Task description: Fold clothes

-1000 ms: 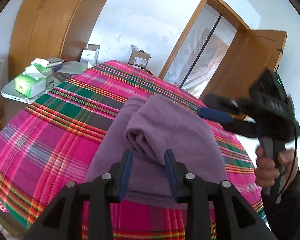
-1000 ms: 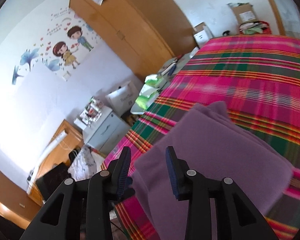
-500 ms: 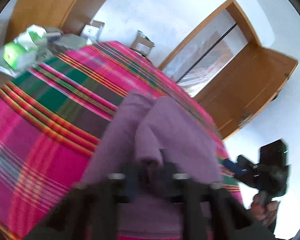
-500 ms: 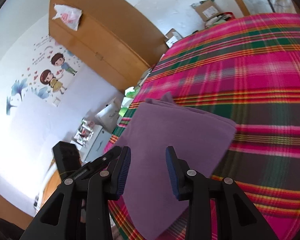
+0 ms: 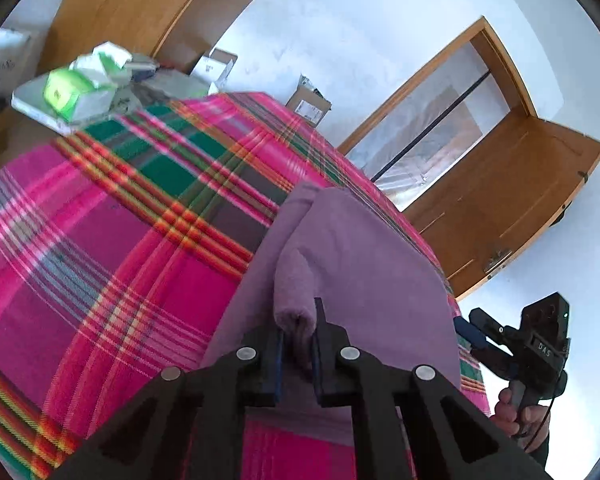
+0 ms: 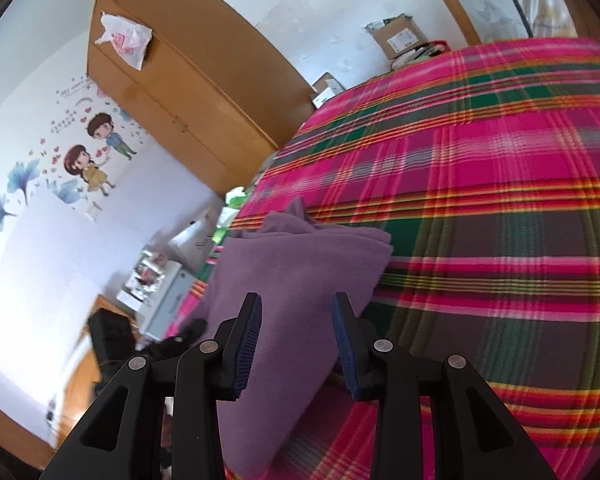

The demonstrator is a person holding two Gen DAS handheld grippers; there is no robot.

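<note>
A folded purple garment (image 5: 364, 264) lies on the pink plaid bedspread (image 5: 100, 240). My left gripper (image 5: 298, 332) is shut on a rolled fold of the purple garment at its near edge. My right gripper (image 6: 296, 320) is open and empty, hovering just above the garment (image 6: 296, 264) near its edge. The right gripper also shows in the left wrist view (image 5: 472, 330), off the bed's right side, held by a hand.
The plaid bedspread (image 6: 480, 208) fills the right of the right wrist view. A side table with green tissue packs (image 5: 72, 88) stands past the bed's far left. A wooden wardrobe (image 6: 188, 92), cardboard boxes (image 5: 310, 100) and an open door (image 5: 500, 200) surround the bed.
My left gripper closed on the rolled fold of the purple garment. My right gripper pulled back off to the bed's right side, still open.
</note>
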